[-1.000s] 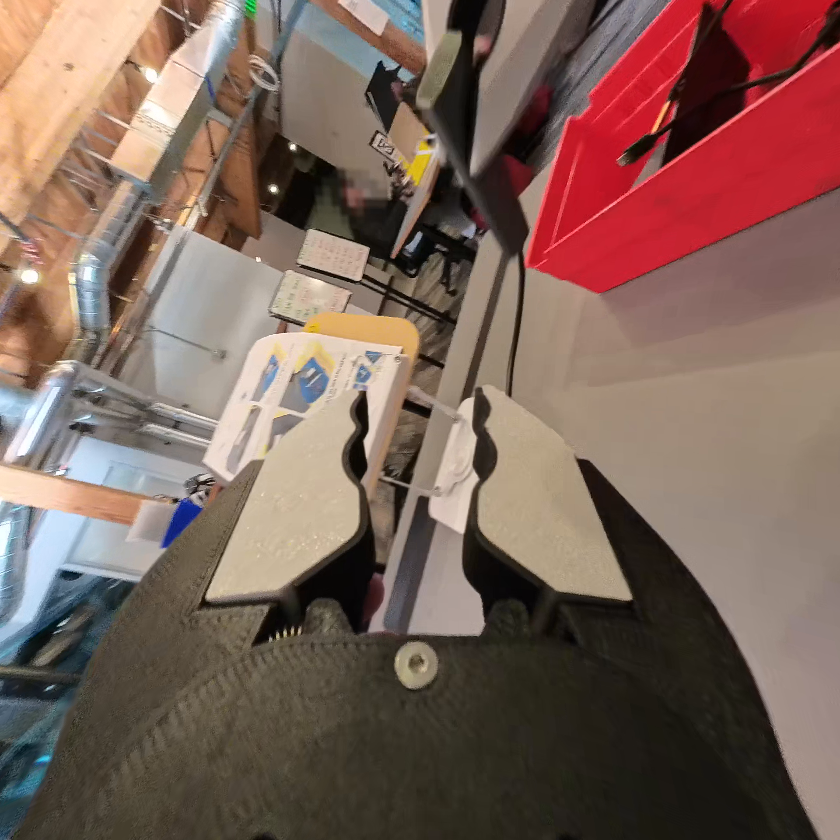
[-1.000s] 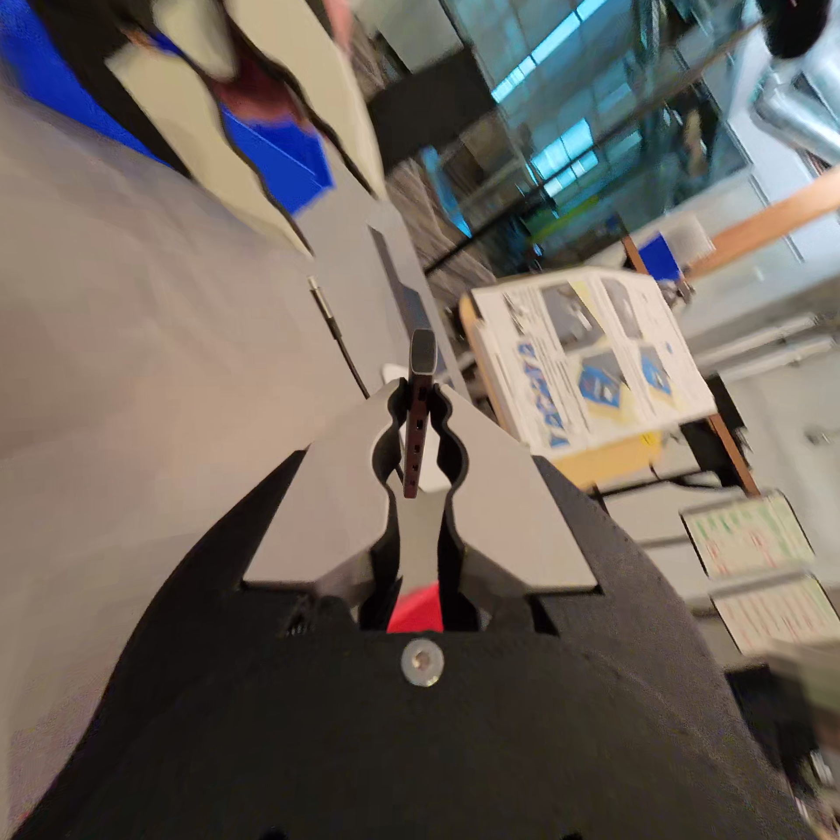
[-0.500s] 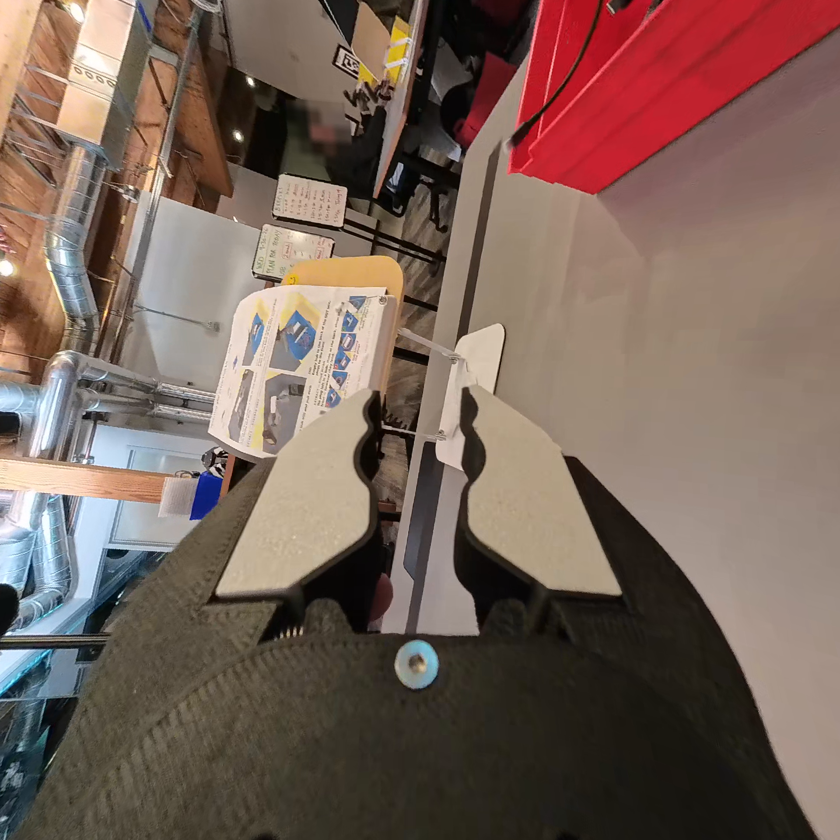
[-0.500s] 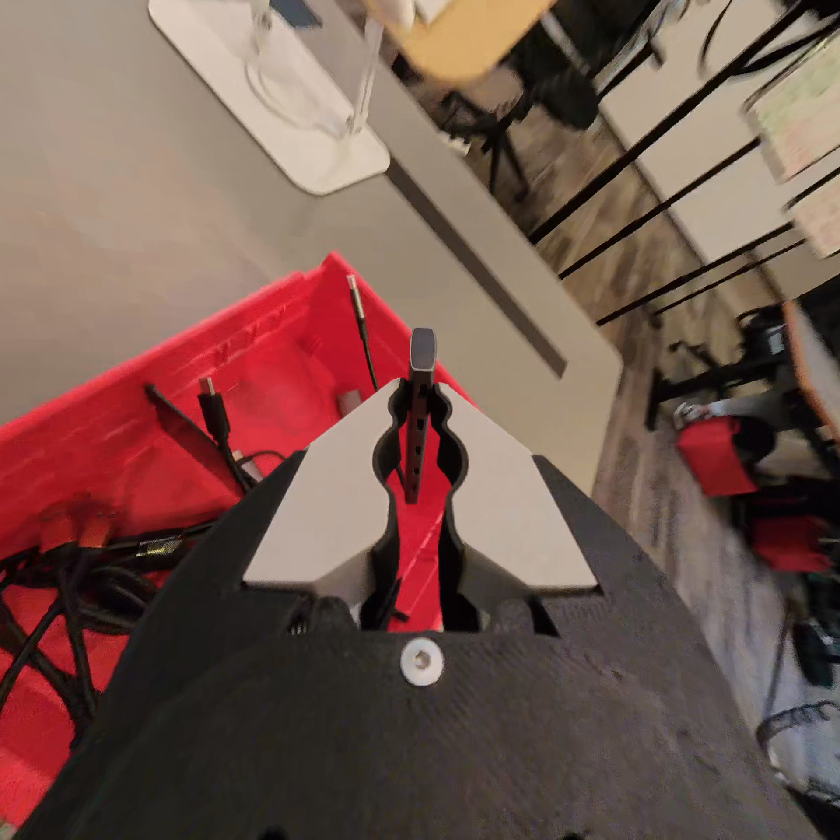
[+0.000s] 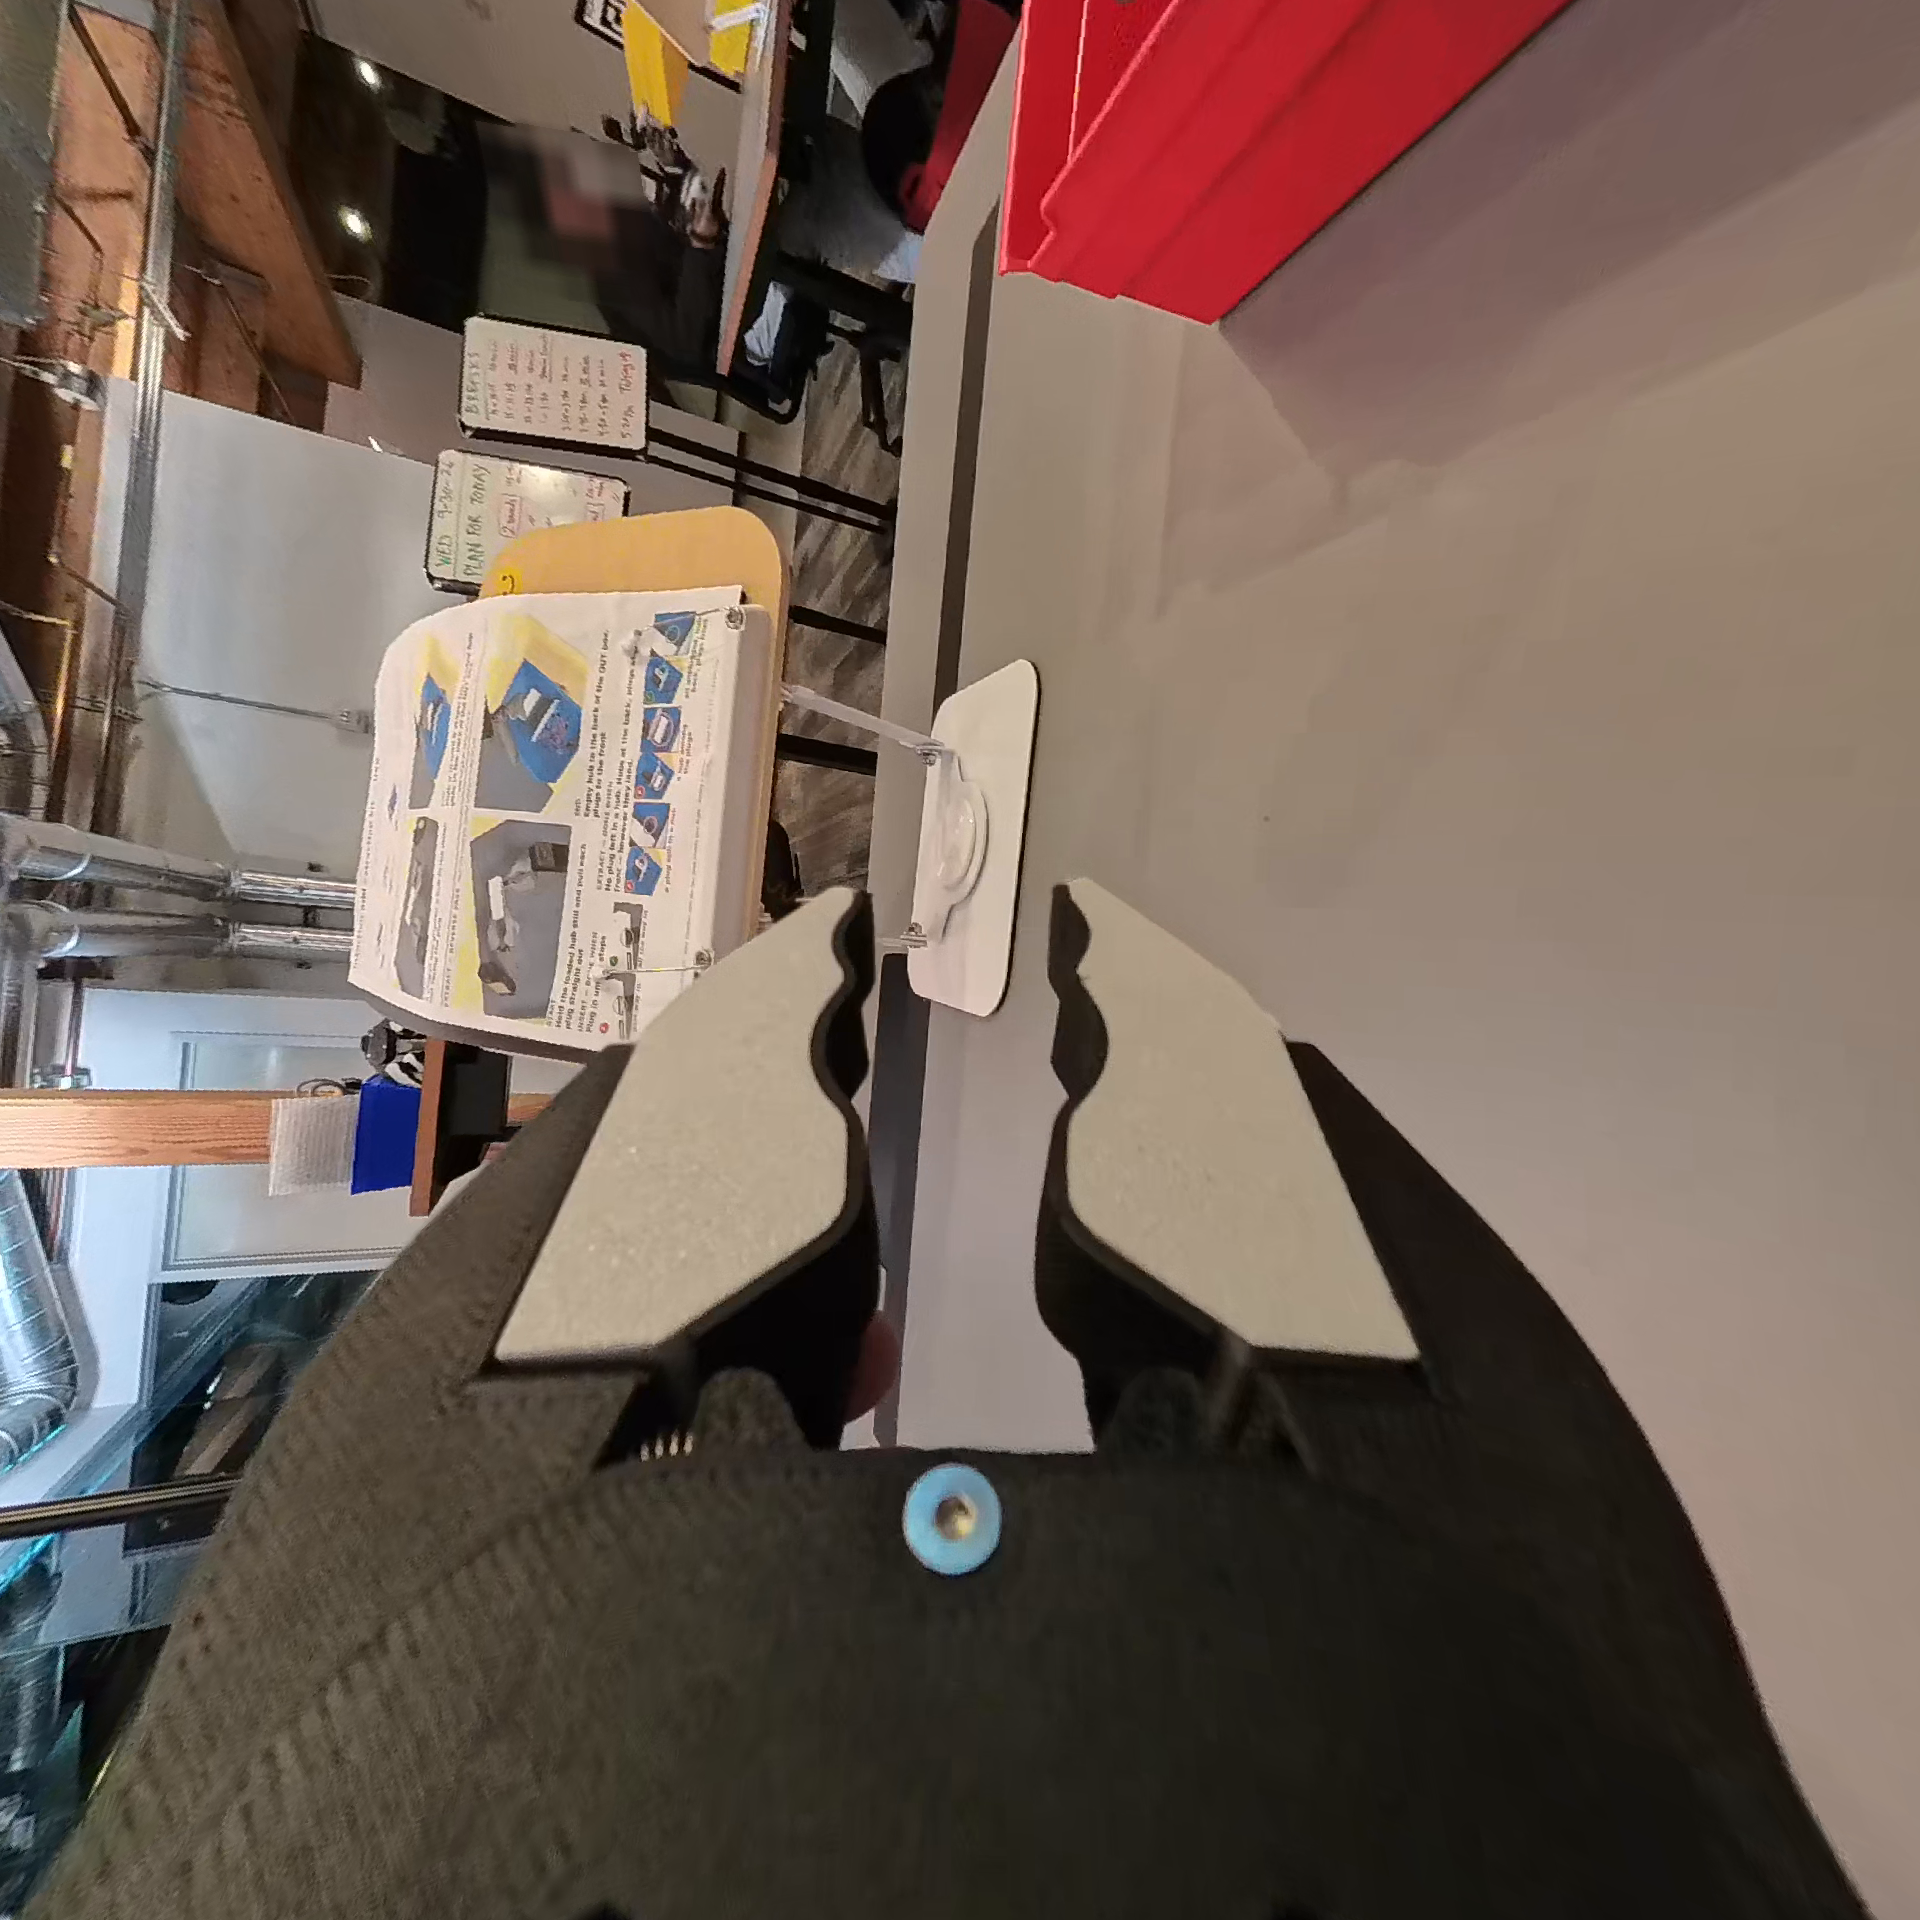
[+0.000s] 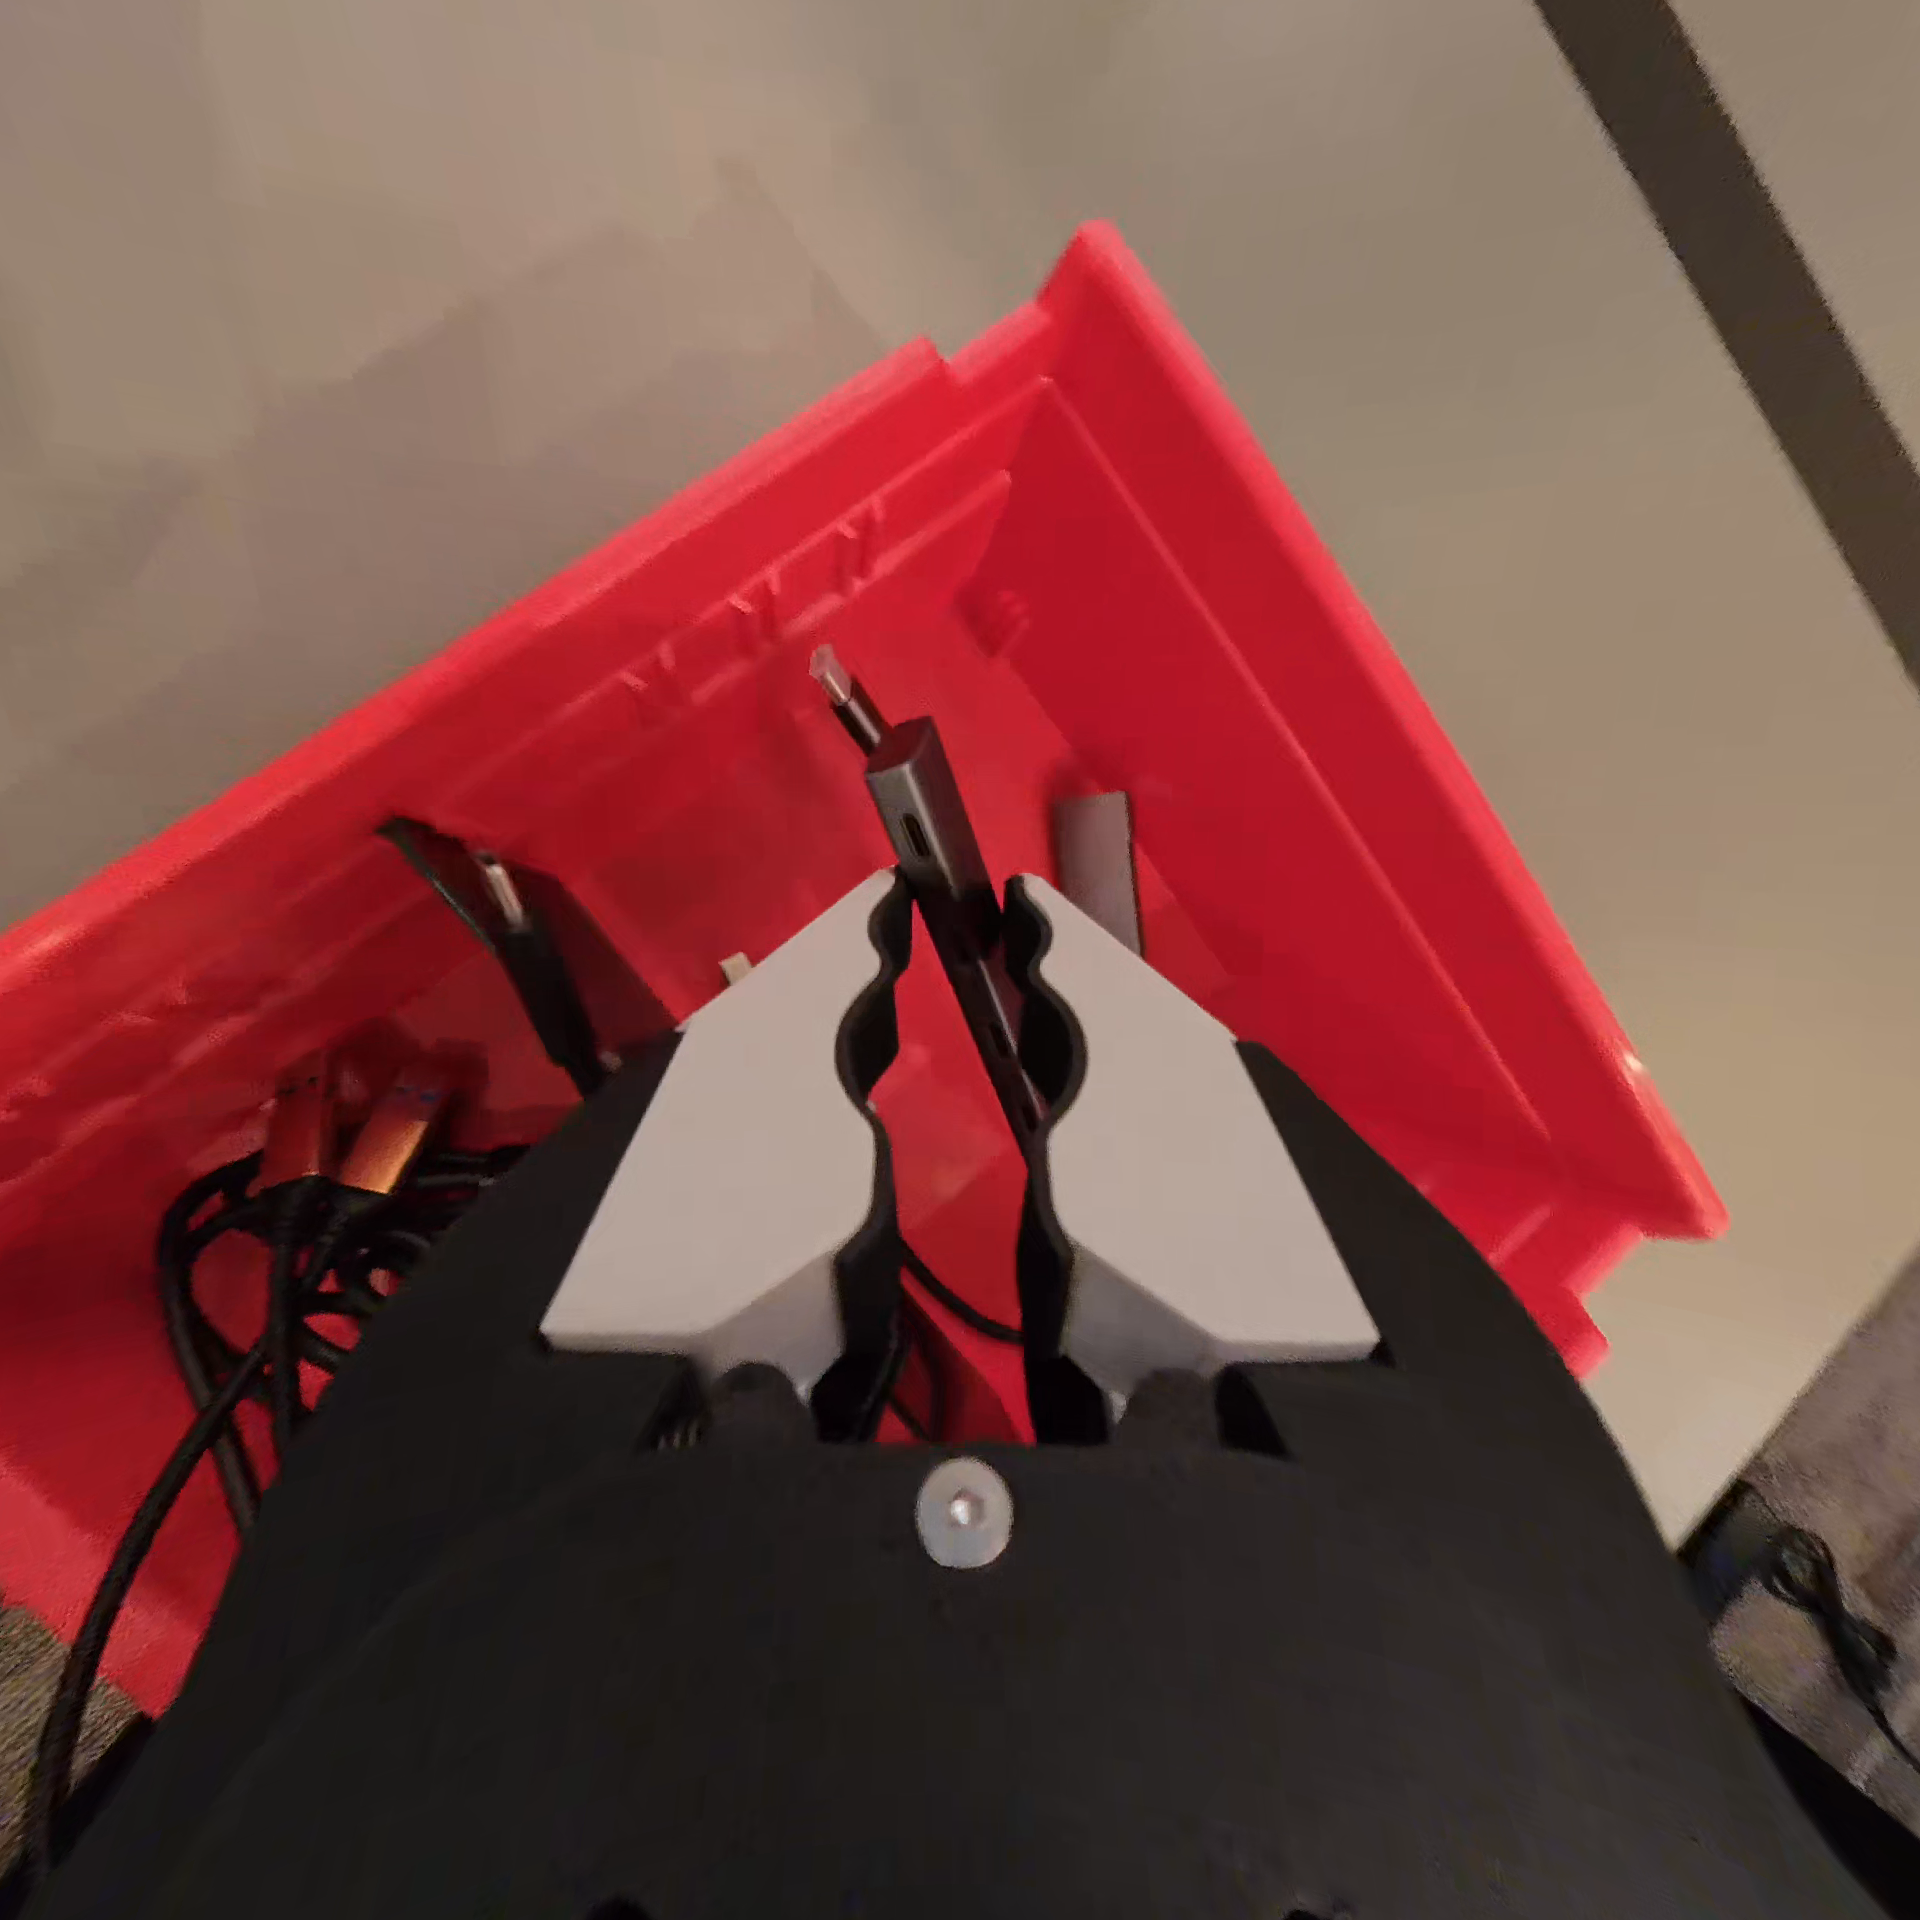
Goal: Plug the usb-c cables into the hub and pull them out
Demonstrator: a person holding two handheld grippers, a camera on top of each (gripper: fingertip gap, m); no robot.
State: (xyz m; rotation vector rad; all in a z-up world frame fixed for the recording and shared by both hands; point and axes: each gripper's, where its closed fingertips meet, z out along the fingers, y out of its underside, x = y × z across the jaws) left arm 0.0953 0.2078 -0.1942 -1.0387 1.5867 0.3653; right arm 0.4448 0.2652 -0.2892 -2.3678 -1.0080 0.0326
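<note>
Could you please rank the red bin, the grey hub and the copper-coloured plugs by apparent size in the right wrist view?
1. Red bin, by far.
2. Grey hub; it sits nearer the camera, so its lead over the plugs is unsure.
3. Copper-coloured plugs.

An open, loft-like workshop office: exposed metal ducts point(image 5: 42, 1340) and wooden beams point(image 5: 135, 1127), handwritten whiteboards point(image 5: 551, 387), an instruction sheet on a stand point(image 5: 540, 821), grey bench point(image 5: 1507, 831).

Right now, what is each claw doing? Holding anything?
Left claw: open, holding nothing.
Right claw: partly open, the grey hub leaning loosely between its fingers, above the red bin.
</note>
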